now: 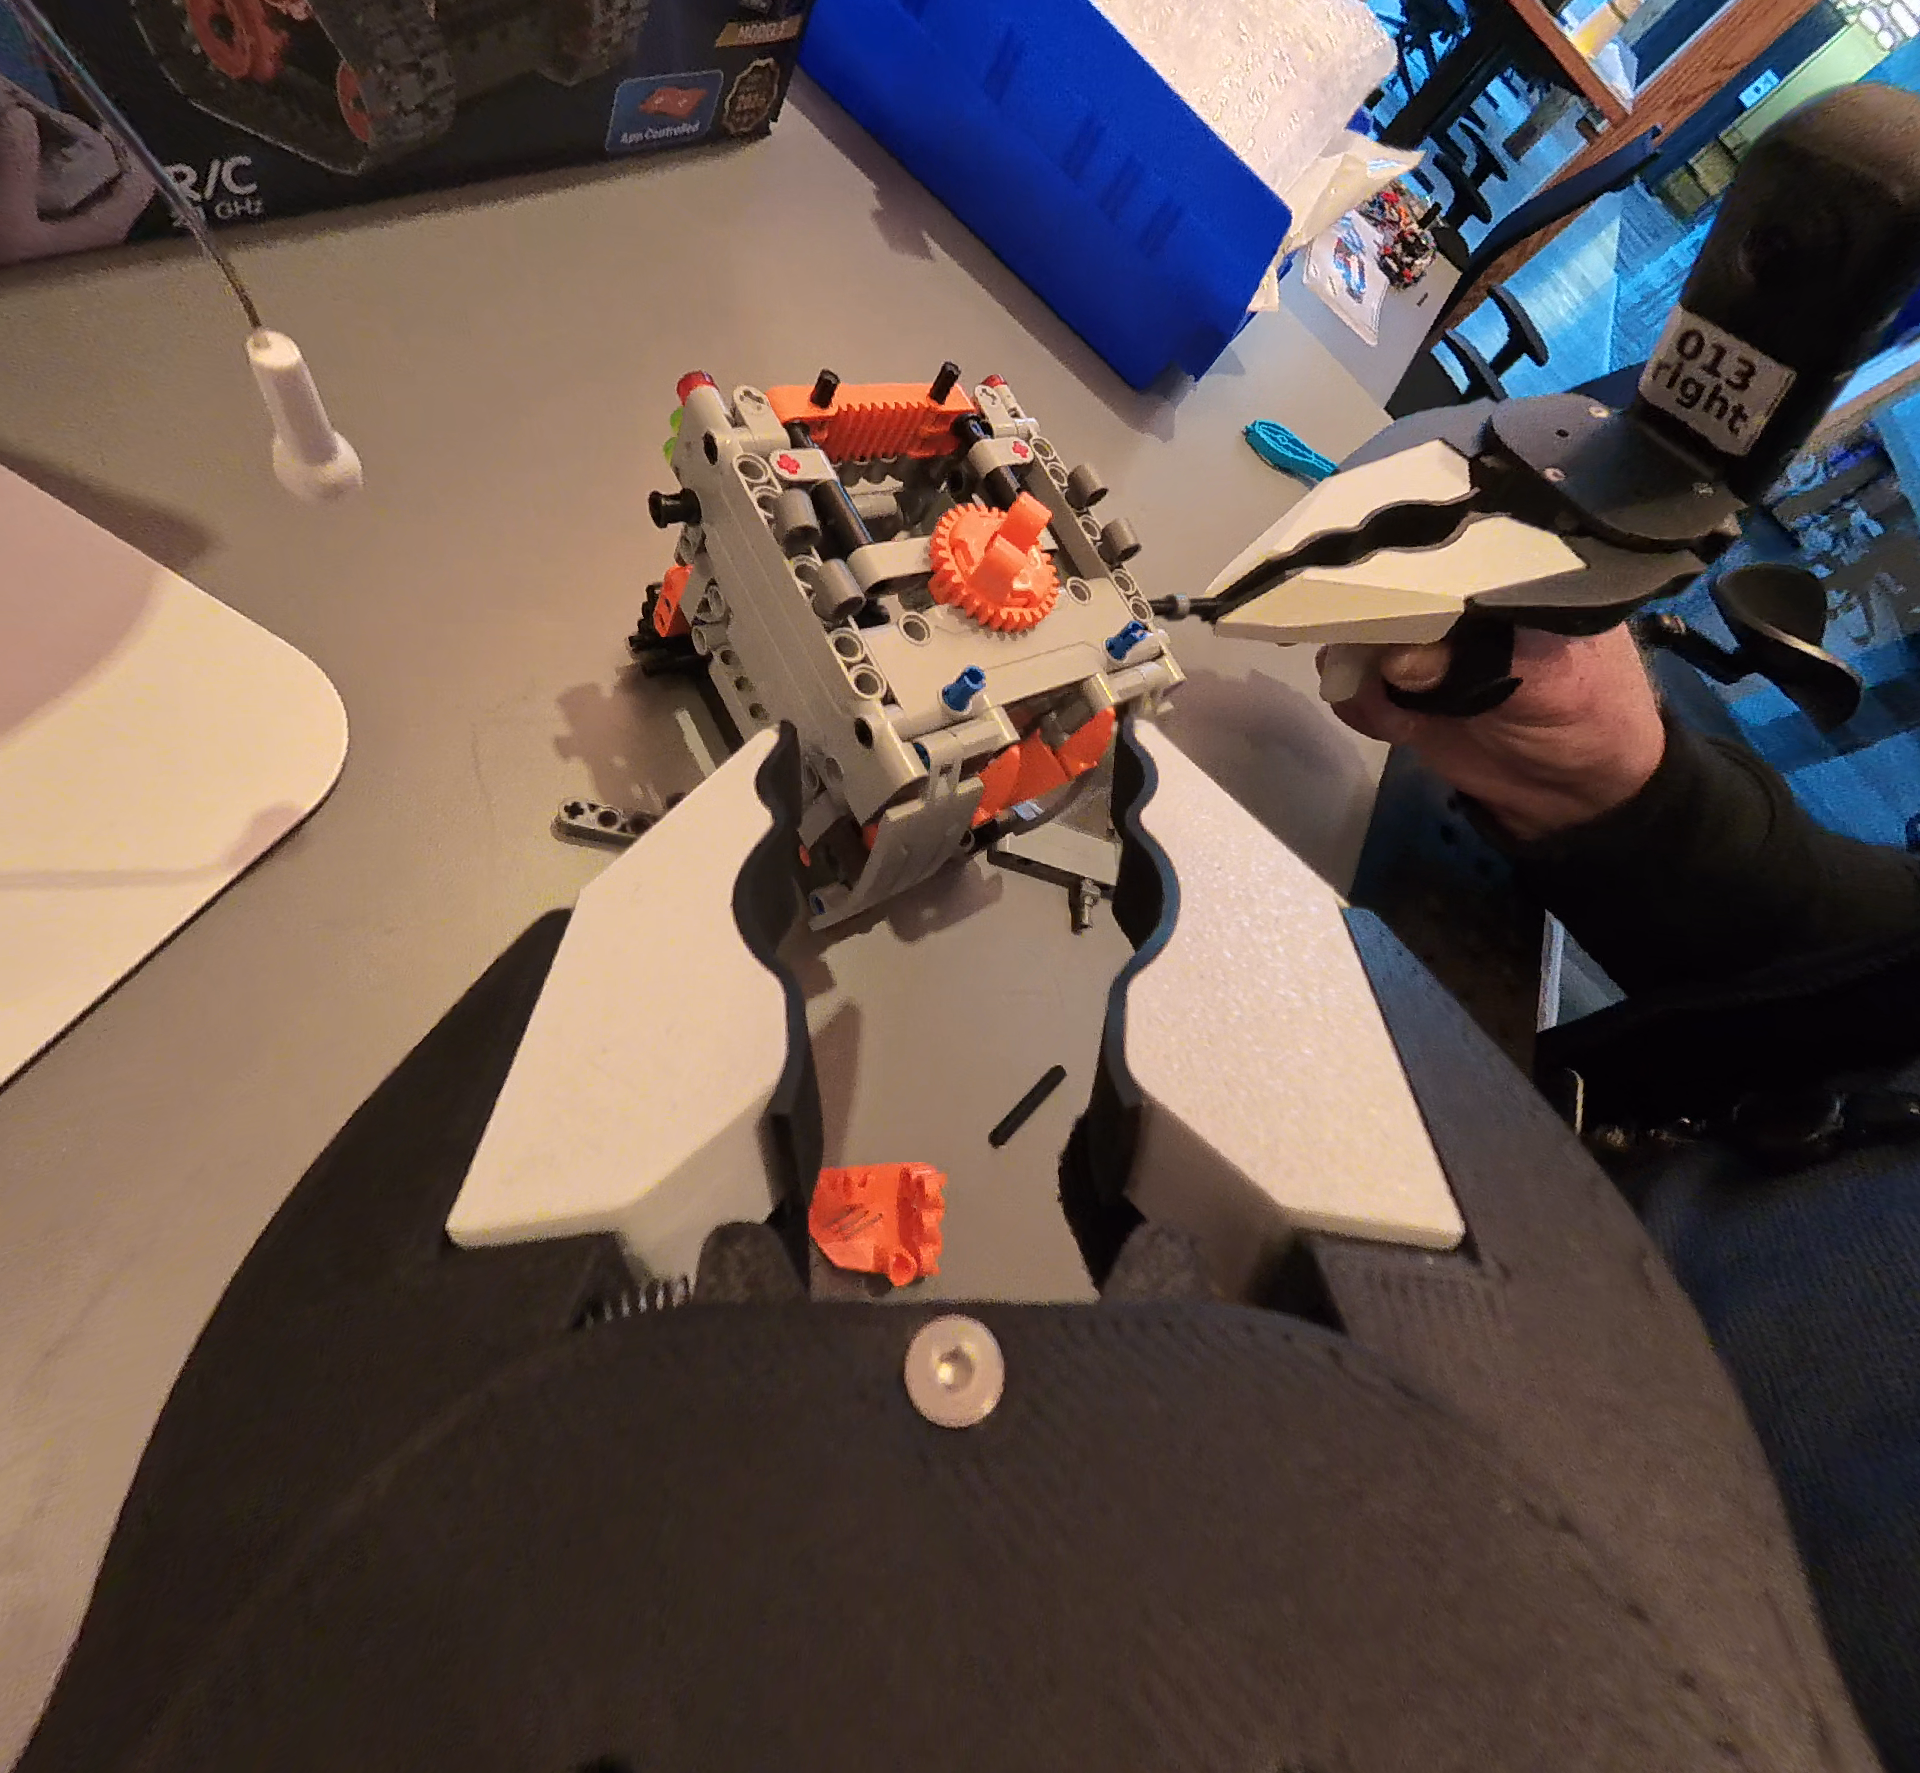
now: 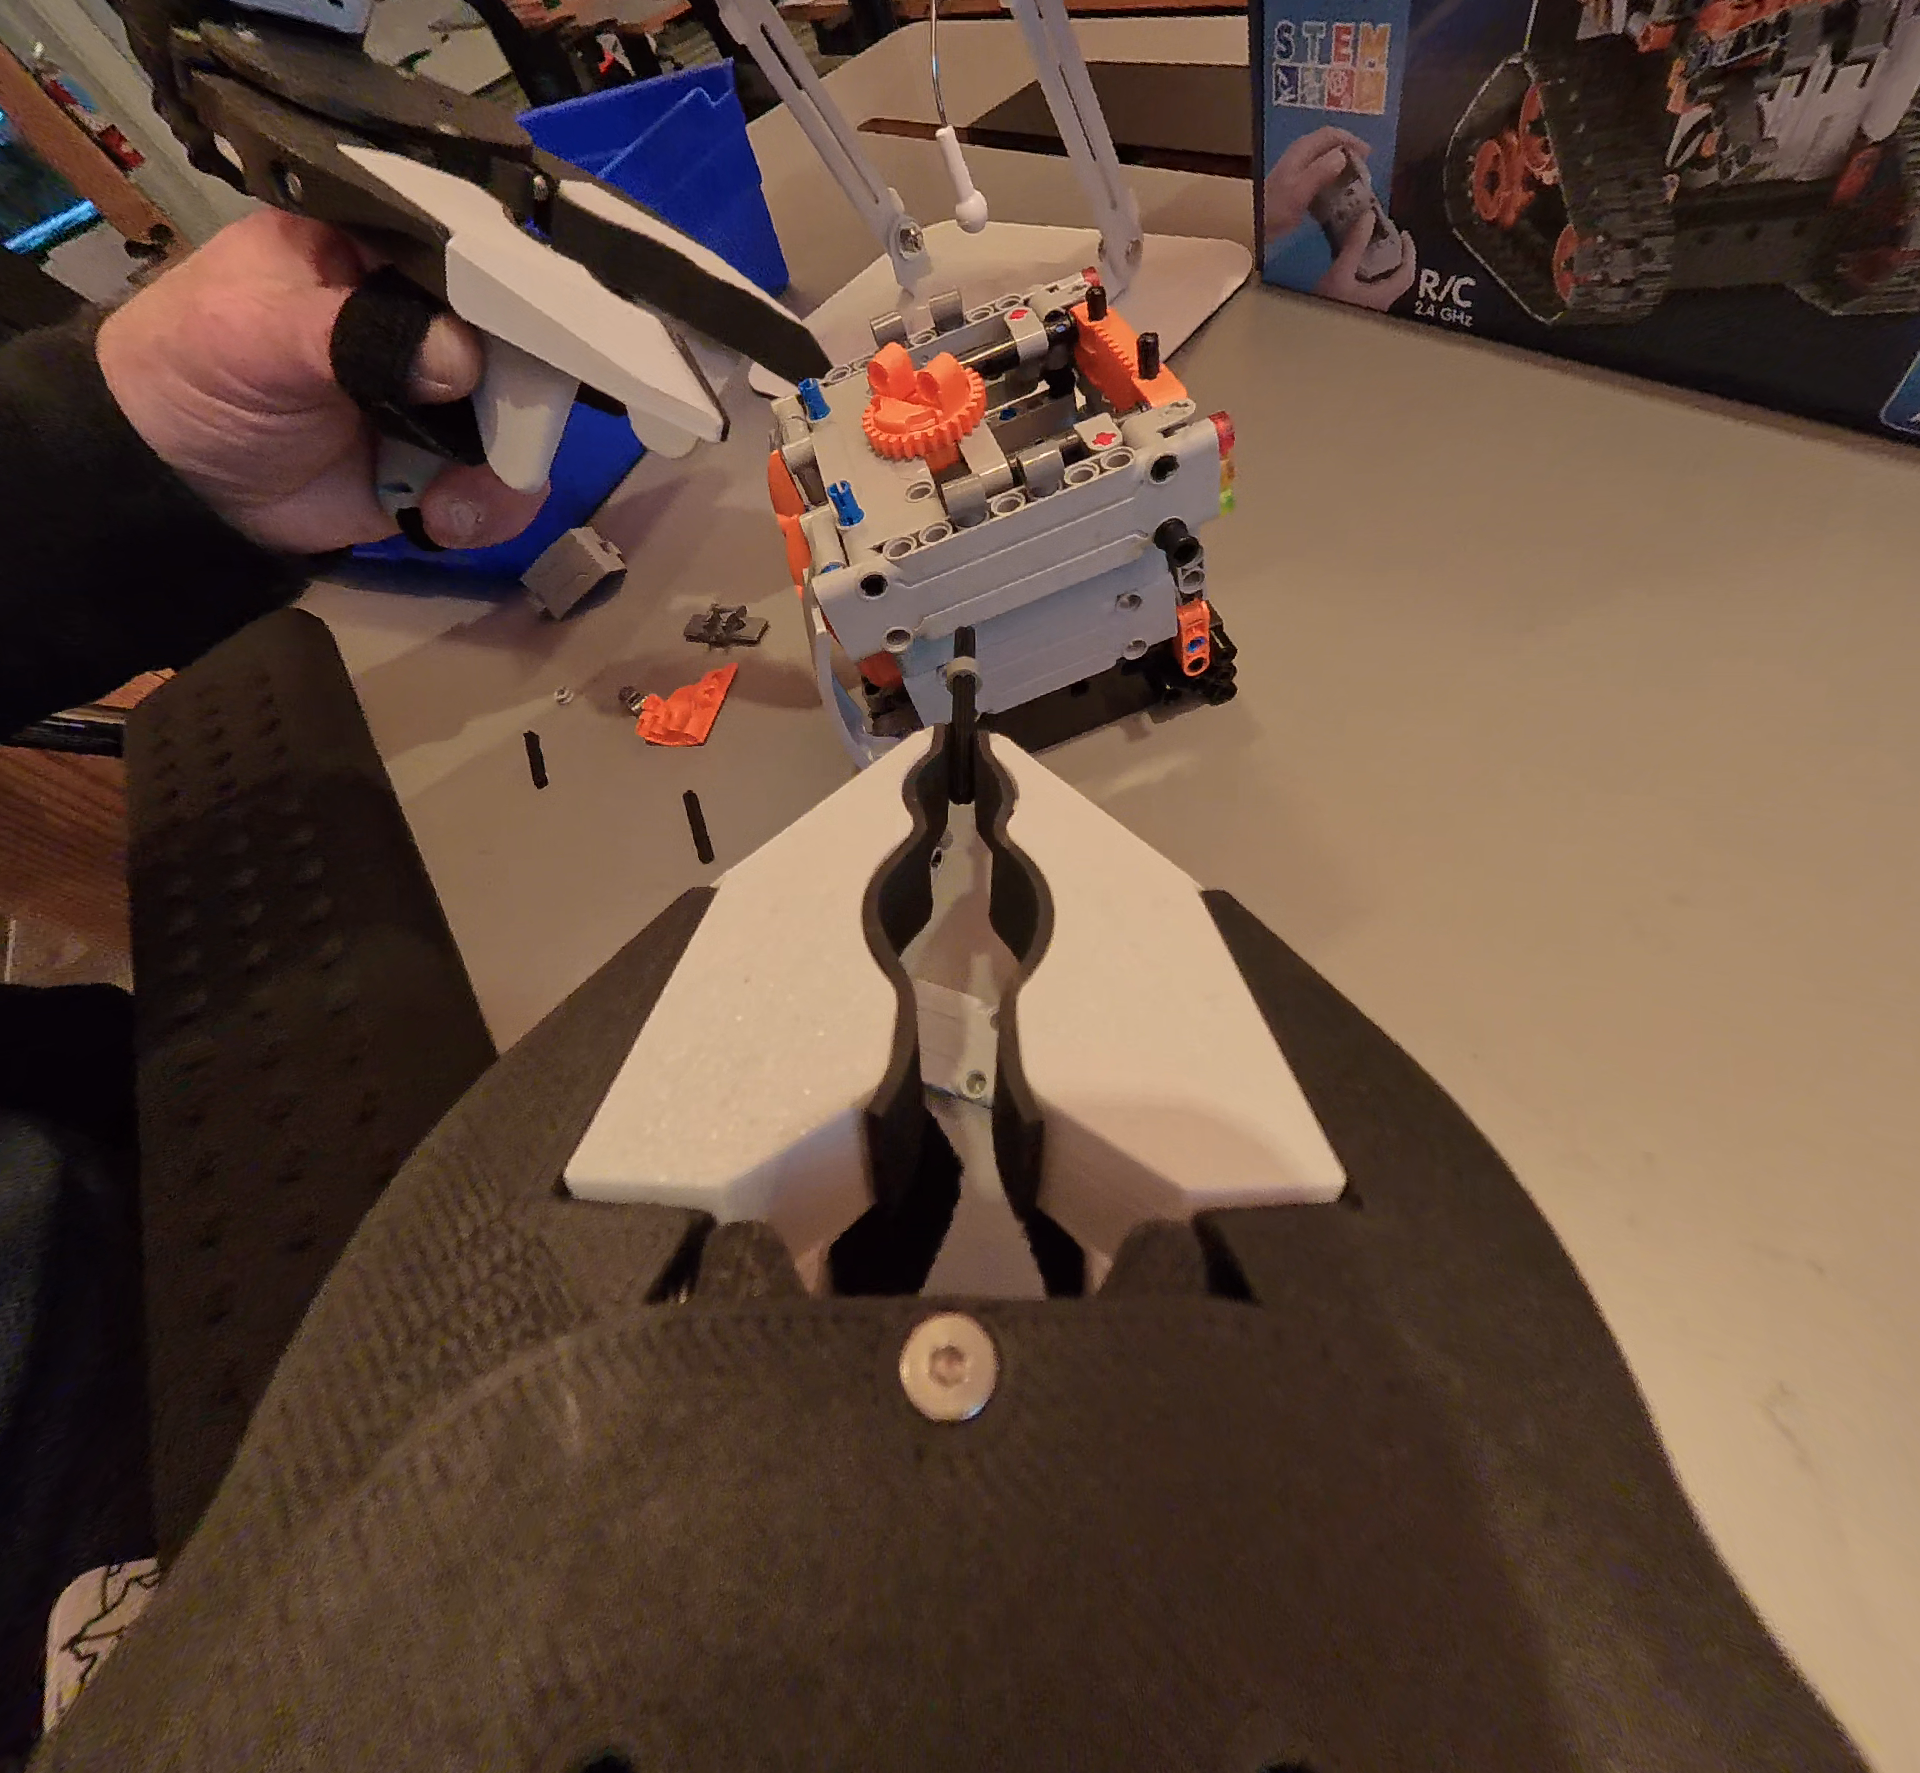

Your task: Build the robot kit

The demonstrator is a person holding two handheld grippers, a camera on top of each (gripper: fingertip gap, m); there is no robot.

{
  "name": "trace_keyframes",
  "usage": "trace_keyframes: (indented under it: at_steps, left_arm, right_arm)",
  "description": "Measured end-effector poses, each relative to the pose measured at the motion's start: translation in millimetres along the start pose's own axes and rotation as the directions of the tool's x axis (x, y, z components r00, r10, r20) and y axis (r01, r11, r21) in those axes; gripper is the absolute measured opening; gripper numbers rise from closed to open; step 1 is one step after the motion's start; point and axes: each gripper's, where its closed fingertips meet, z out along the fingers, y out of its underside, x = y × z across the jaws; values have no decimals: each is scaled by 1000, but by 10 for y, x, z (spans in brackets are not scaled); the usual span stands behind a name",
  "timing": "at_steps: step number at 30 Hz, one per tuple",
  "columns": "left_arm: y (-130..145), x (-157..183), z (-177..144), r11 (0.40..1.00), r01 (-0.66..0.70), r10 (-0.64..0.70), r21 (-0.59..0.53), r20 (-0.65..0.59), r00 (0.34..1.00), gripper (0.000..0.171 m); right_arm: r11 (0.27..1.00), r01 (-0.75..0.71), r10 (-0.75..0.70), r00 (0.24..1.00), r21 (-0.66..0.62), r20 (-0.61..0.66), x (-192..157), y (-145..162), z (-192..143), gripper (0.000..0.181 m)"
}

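A grey and orange building-block model (image 1: pixel 894 601) with an orange gear (image 1: pixel 992 570) on top stands on the grey table (image 1: pixel 468 580). My left gripper (image 1: pixel 951 757) is open, its fingers either side of the model's near corner. In the right wrist view it (image 2: pixel 769 393) hovers at the upper left edge of the model (image 2: pixel 997 518). My right gripper (image 2: pixel 961 747) is shut on a thin black axle (image 2: pixel 961 715) whose tip points at the model's side. In the left wrist view the right gripper (image 1: pixel 1231 609) sits at the model's right corner.
Loose parts lie near the model: an orange piece (image 1: pixel 878 1224), a short black axle (image 1: pixel 1027 1105), a grey beam (image 1: pixel 603 817). A blue bin (image 1: pixel 1039 144) and a toy box (image 1: pixel 364 9) stand behind. A white stand base (image 1: pixel 125 757) lies left, with a hanging white cable end (image 1: pixel 301 424). There is about 11 cm between the tips of the two grippers. To the orange piece (image 1: pixel 878 1224): left tips about 12 cm, right tips about 20 cm. It turns up in the right wrist view (image 2: pixel 685 709) as well.
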Motion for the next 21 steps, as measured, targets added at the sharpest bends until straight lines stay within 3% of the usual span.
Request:
trace_keyframes:
  at_steps: [5, 17, 21]
  left_arm:
    - [64, 112, 41, 1000, 7, -7, -7, -25, 1000, 56]
    - [189, 506, 288, 999, -4, 4, 34, 2, 1000, 58]
    - [185, 492, 273, 998, -6, 4, 56, 26, 1000, 58]
  right_arm:
    - [1000, 5, -5, 1000, -6, 10, -48, -21, 44, 0]
    - [999, 9, -12, 997, -44, -78, 436, -123, 45, 0]
    - [999, 9, -13, 996, -51, -85, 473, -131, 49, 0]
